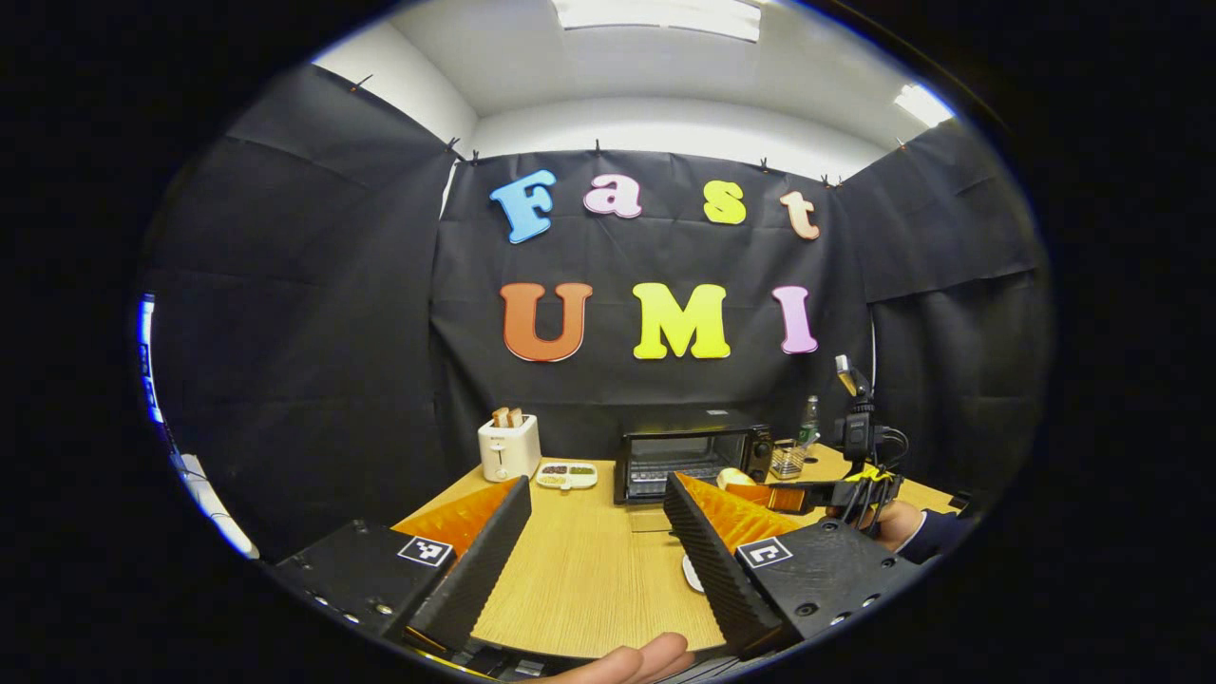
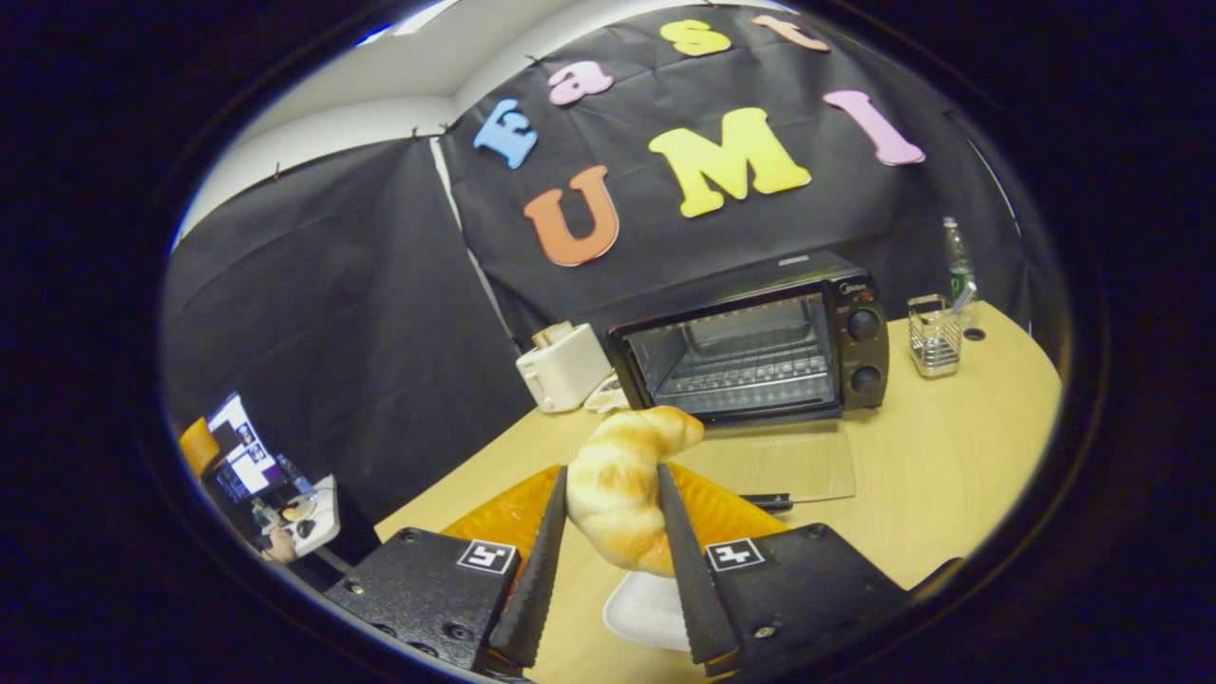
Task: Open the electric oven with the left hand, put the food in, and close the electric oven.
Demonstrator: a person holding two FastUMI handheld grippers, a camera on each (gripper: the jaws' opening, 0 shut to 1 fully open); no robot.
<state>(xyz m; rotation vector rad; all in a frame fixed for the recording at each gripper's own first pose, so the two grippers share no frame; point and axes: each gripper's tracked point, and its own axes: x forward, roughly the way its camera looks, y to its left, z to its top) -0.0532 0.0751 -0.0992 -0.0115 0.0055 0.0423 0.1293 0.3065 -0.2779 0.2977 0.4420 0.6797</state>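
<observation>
The black electric oven [image 2: 760, 347] stands at the back of the wooden table [image 2: 950, 446]. Its glass door [image 2: 779, 465] lies folded down flat in front of it, so the wire rack inside shows. My right gripper [image 2: 611, 475] is shut on a golden croissant [image 2: 622, 484], held above a white plate [image 2: 646, 608] short of the door. In the left gripper view the oven [image 1: 689, 461] sits far ahead, right of centre. My left gripper [image 1: 598, 489] is open and holds nothing. The right gripper [image 1: 750, 489] with the croissant [image 1: 731, 478] hangs to its right.
A white toaster [image 1: 508, 446] with bread and a small compartment tray [image 1: 567, 474] stand left of the oven. A wire holder [image 2: 936, 334] and a bottle [image 2: 958, 256] are on its right. A thumb [image 1: 627, 660] shows at the bottom edge.
</observation>
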